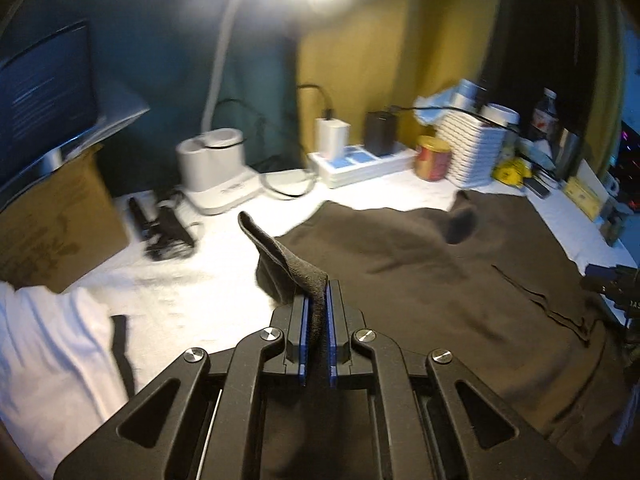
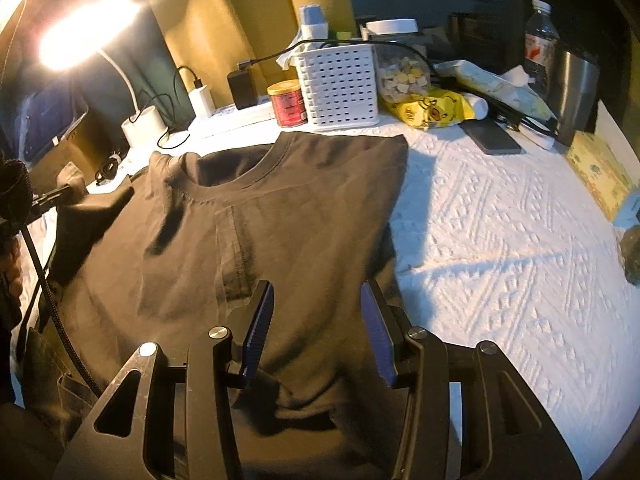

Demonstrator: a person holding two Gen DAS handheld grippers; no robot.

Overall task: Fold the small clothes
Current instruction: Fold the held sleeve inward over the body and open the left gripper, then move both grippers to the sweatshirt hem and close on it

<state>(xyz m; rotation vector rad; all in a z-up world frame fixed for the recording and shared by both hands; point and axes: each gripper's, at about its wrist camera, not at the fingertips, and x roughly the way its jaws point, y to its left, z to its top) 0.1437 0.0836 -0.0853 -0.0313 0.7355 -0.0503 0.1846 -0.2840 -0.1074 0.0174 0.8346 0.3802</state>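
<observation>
A dark brown T-shirt (image 2: pixel 248 232) lies spread on a white textured cloth (image 2: pixel 500 248), its collar toward the far clutter and its right side folded in. In the left wrist view the same T-shirt (image 1: pixel 440 280) fills the middle and right. My left gripper (image 1: pixel 317 292) is shut on a sleeve edge (image 1: pixel 280 256) of the shirt and holds it raised off the cloth. My right gripper (image 2: pixel 318 300) hovers over the shirt's lower right part, open, with nothing pinched between its blue pads (image 2: pixel 260 320).
Along the far edge stand a white slotted basket (image 2: pixel 340 84), a red tin (image 2: pixel 286 104), a power strip (image 1: pixel 360 164) with chargers, a lamp base (image 1: pixel 214 172), a snack bag (image 2: pixel 432 110), a phone (image 2: pixel 494 138) and a steel tumbler (image 2: pixel 574 96). A cardboard box (image 1: pixel 56 220) sits left.
</observation>
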